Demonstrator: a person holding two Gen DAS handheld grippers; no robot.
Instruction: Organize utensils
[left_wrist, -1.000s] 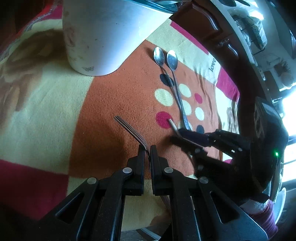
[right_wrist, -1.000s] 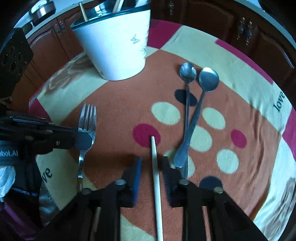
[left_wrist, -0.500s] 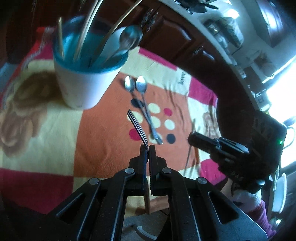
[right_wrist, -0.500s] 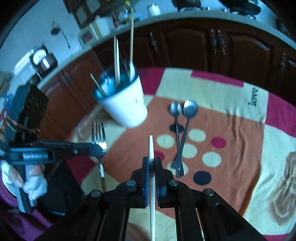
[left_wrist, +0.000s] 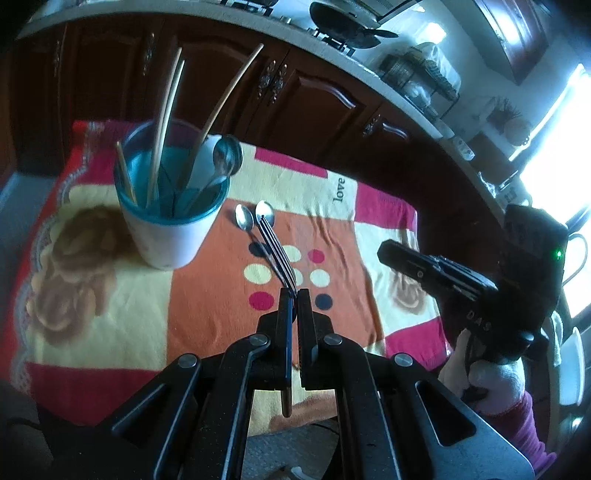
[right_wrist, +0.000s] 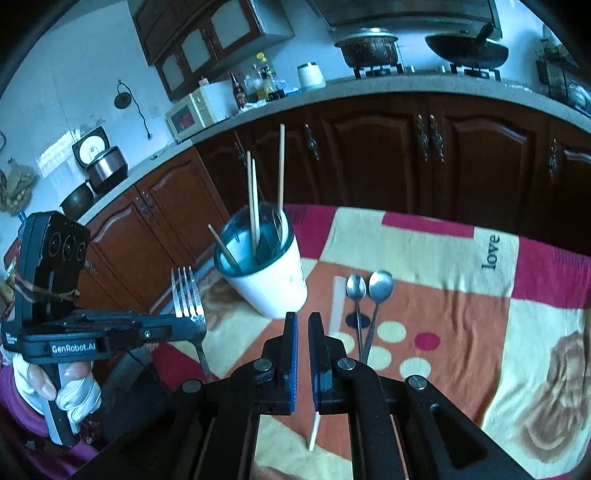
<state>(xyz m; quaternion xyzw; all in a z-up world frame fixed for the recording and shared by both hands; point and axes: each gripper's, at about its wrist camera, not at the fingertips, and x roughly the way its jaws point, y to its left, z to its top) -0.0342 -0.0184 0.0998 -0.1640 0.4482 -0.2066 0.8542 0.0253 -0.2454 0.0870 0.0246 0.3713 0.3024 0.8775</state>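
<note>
Left wrist view, left to right. A white cup with a teal rim and lining (left_wrist: 168, 218) stands at centre left on a patterned blanket (left_wrist: 207, 314) and holds several pale chopsticks (left_wrist: 164, 122) and spoon bowls. Just right of its base two loose spoons (left_wrist: 255, 218) lie side by side on the orange panel. At lower centre the left gripper (left_wrist: 294, 295) has its jaws together, clamped on the neck of a fork (left_wrist: 275, 247) whose tines point up the frame across the spoons; the handle end hangs below the jaws. At the right edge the right gripper (left_wrist: 388, 251) juts in, carried by a white-gloved hand (left_wrist: 491, 376).

Right wrist view, left to right. At lower left a gloved hand (right_wrist: 70, 387) carries the left gripper (right_wrist: 199, 325), the fork (right_wrist: 188, 295) upright in its tip with tines up. The cup (right_wrist: 269, 280) stands at centre, tilted in this lens, chopsticks (right_wrist: 255, 199) rising from it. At lower centre the right gripper (right_wrist: 302, 321) has its jaws drawn close on a single pale chopstick (right_wrist: 314, 428); only its lower end shows below them, and the contact itself is hard to see. The two spoons (right_wrist: 369, 295) lie just right of the jaws on the blanket (right_wrist: 461, 332).
</note>
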